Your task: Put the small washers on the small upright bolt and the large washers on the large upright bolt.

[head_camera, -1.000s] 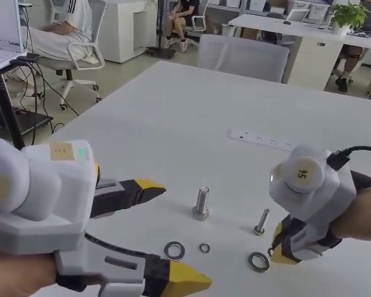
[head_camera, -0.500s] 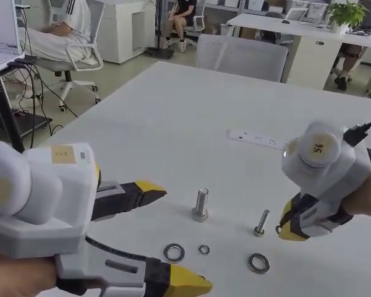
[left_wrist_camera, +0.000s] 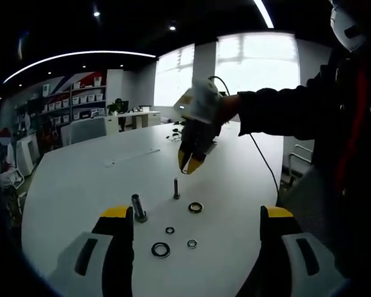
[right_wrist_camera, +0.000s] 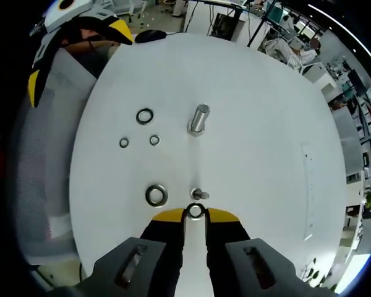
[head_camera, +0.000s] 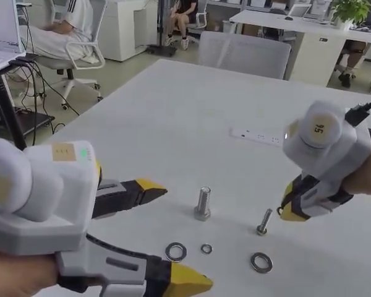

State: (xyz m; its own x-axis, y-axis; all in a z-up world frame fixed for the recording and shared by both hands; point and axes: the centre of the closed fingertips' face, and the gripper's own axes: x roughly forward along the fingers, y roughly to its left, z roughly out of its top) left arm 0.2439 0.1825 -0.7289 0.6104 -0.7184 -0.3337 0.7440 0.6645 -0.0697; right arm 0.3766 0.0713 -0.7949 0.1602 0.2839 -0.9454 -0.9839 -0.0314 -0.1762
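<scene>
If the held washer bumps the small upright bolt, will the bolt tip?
Probably: the small bolt stands slim on its head alone and looks slightly tilted in the head view. It seems light, so a sideways nudge from the right gripper or its washer could topple it, then let it roll.

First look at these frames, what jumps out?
The right gripper, at the right of the head view, pinches a small washer close to the top of the small upright bolt. The left gripper looms large and wide open at lower left. Between them the large bolt stands bare, with loose washers lying flat on the white table in front of it.
</scene>
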